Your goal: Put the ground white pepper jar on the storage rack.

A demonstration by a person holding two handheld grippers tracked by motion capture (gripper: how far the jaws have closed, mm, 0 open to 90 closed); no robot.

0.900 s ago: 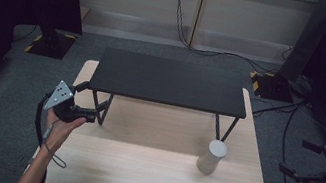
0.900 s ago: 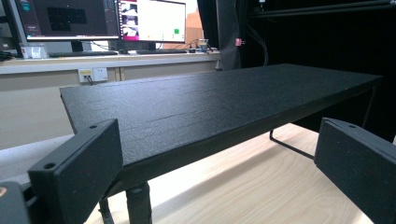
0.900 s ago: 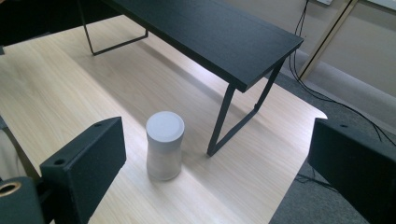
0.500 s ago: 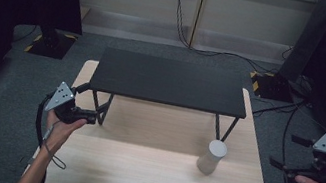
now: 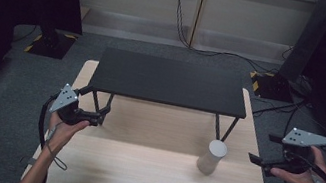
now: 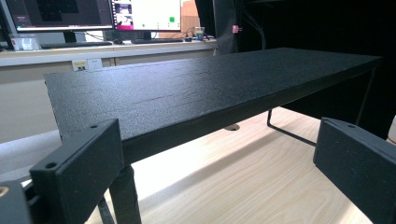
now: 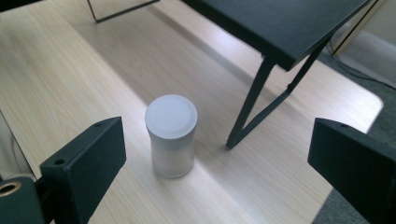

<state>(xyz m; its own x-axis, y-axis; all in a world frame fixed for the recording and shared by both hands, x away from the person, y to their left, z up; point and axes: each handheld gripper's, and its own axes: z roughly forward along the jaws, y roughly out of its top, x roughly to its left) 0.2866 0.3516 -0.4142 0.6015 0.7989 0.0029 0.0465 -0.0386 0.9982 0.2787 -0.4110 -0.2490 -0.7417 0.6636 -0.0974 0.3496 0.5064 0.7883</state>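
Observation:
A white cylindrical cup (image 5: 211, 156) (image 7: 171, 135) stands upside down on the wooden table (image 5: 135, 178), near the black shelf's right leg (image 5: 222, 127). My right gripper (image 5: 262, 150) (image 7: 219, 172) is open at the table's right edge, jaws pointing left toward the cup, a short way from it. My left gripper (image 5: 102, 114) (image 6: 219, 177) is open over the table's left side, jaws level with the front left corner of the black shelf (image 5: 169, 81) (image 6: 205, 88). Nothing sits between either pair of jaws.
The low black shelf stands on thin metal legs (image 7: 261, 105) across the back half of the table. Cables (image 5: 188, 22) run over the grey floor behind. A desk with monitors (image 6: 93, 14) is seen in the left gripper view.
My right gripper has moved left and inward, from off the table's right edge toward the cup. My left gripper has shifted slightly right toward the shelf corner.

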